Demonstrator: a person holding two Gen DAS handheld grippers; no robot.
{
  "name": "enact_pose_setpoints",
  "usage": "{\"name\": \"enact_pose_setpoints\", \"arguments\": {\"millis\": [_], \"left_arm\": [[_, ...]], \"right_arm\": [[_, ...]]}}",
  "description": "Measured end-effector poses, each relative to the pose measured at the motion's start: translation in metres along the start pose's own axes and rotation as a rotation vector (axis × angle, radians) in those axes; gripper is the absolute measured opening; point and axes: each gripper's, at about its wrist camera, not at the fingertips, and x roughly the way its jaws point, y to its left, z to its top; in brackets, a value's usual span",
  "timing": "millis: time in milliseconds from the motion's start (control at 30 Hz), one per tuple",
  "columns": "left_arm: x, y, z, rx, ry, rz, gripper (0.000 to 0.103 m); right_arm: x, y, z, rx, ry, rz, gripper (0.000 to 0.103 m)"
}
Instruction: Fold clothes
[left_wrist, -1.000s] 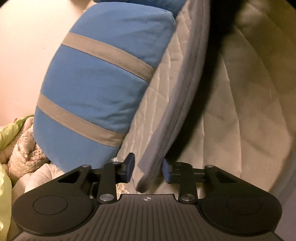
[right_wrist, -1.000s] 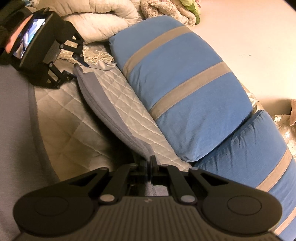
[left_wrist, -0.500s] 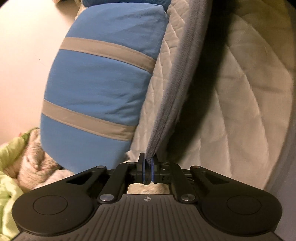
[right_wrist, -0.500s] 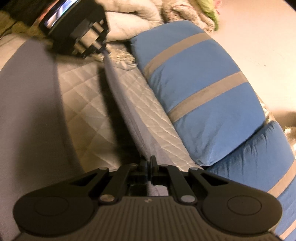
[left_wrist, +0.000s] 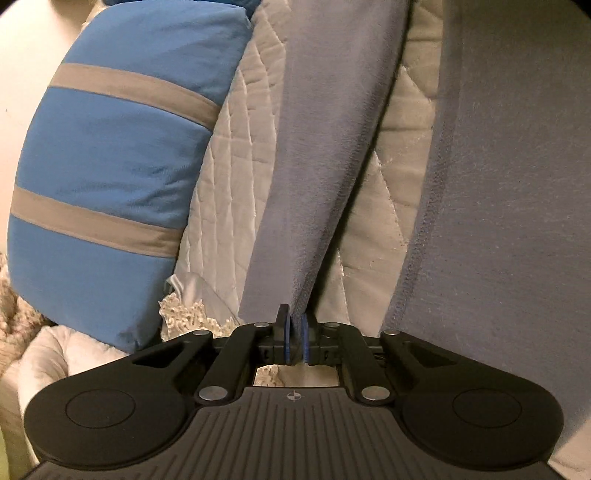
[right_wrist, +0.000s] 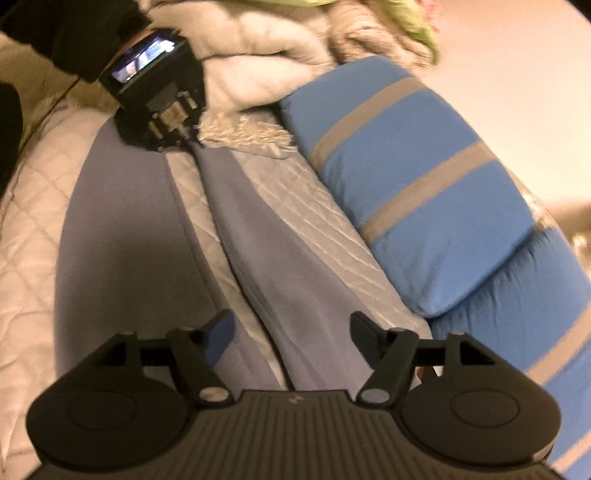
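Grey garment (left_wrist: 314, 177) pinched by left gripper (left_wrist: 294, 334); right gripper (right_wrist: 291, 332) opening.

You are in a bedroom at home. A quilted cream bed (right_wrist: 33, 229) fills the left of the frame; two blue pillows with grey stripes (right_wrist: 424, 184) lie along its right edge. A heaped cream duvet (right_wrist: 251, 59) sits at upper centre, a plain wall (right_wrist: 517, 81) at upper right.
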Motion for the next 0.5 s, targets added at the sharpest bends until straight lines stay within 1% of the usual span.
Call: {"name": "enact_pose_setpoints", "arguments": {"millis": [100, 133, 167, 200, 233, 267, 333, 367, 433, 500], "left_arm": [[-0.008, 0.022, -0.012, -0.104, 0.008, -0.125, 0.01], [-0.013, 0.034, -0.015, -0.189, -0.021, -0.167, 0.015], [-0.017, 0.046, -0.019, -0.274, -0.051, -0.21, 0.021], [-0.021, 0.059, -0.023, -0.358, -0.08, -0.247, 0.038], [-0.022, 0.072, -0.029, -0.441, -0.11, -0.263, 0.052], [-0.021, 0.086, -0.035, -0.532, -0.142, -0.277, 0.055], [-0.011, 0.109, -0.036, -0.637, -0.169, -0.281, 0.057], [-0.001, 0.118, -0.034, -0.667, -0.169, -0.277, 0.057], [0.015, 0.128, -0.03, -0.692, -0.156, -0.268, 0.057], [0.03, 0.128, -0.028, -0.683, -0.13, -0.273, 0.057]], "right_arm": [[-0.026, -0.011, -0.027, 0.026, 0.022, -0.031, 0.087], [-0.033, -0.016, -0.037, 0.036, 0.036, -0.043, 0.088], [-0.039, -0.022, -0.048, 0.059, 0.058, -0.054, 0.089], [-0.044, -0.031, -0.058, 0.09, 0.078, -0.059, 0.09], [-0.05, -0.039, -0.068, 0.122, 0.097, -0.065, 0.091], [-0.054, -0.048, -0.078, 0.159, 0.112, -0.076, 0.092], [-0.063, -0.067, -0.097, 0.233, 0.144, -0.103, 0.093], [-0.066, -0.075, -0.105, 0.263, 0.159, -0.117, 0.093], [-0.072, -0.092, -0.119, 0.318, 0.181, -0.13, 0.094], [-0.078, -0.109, -0.133, 0.373, 0.202, -0.138, 0.096]]}}
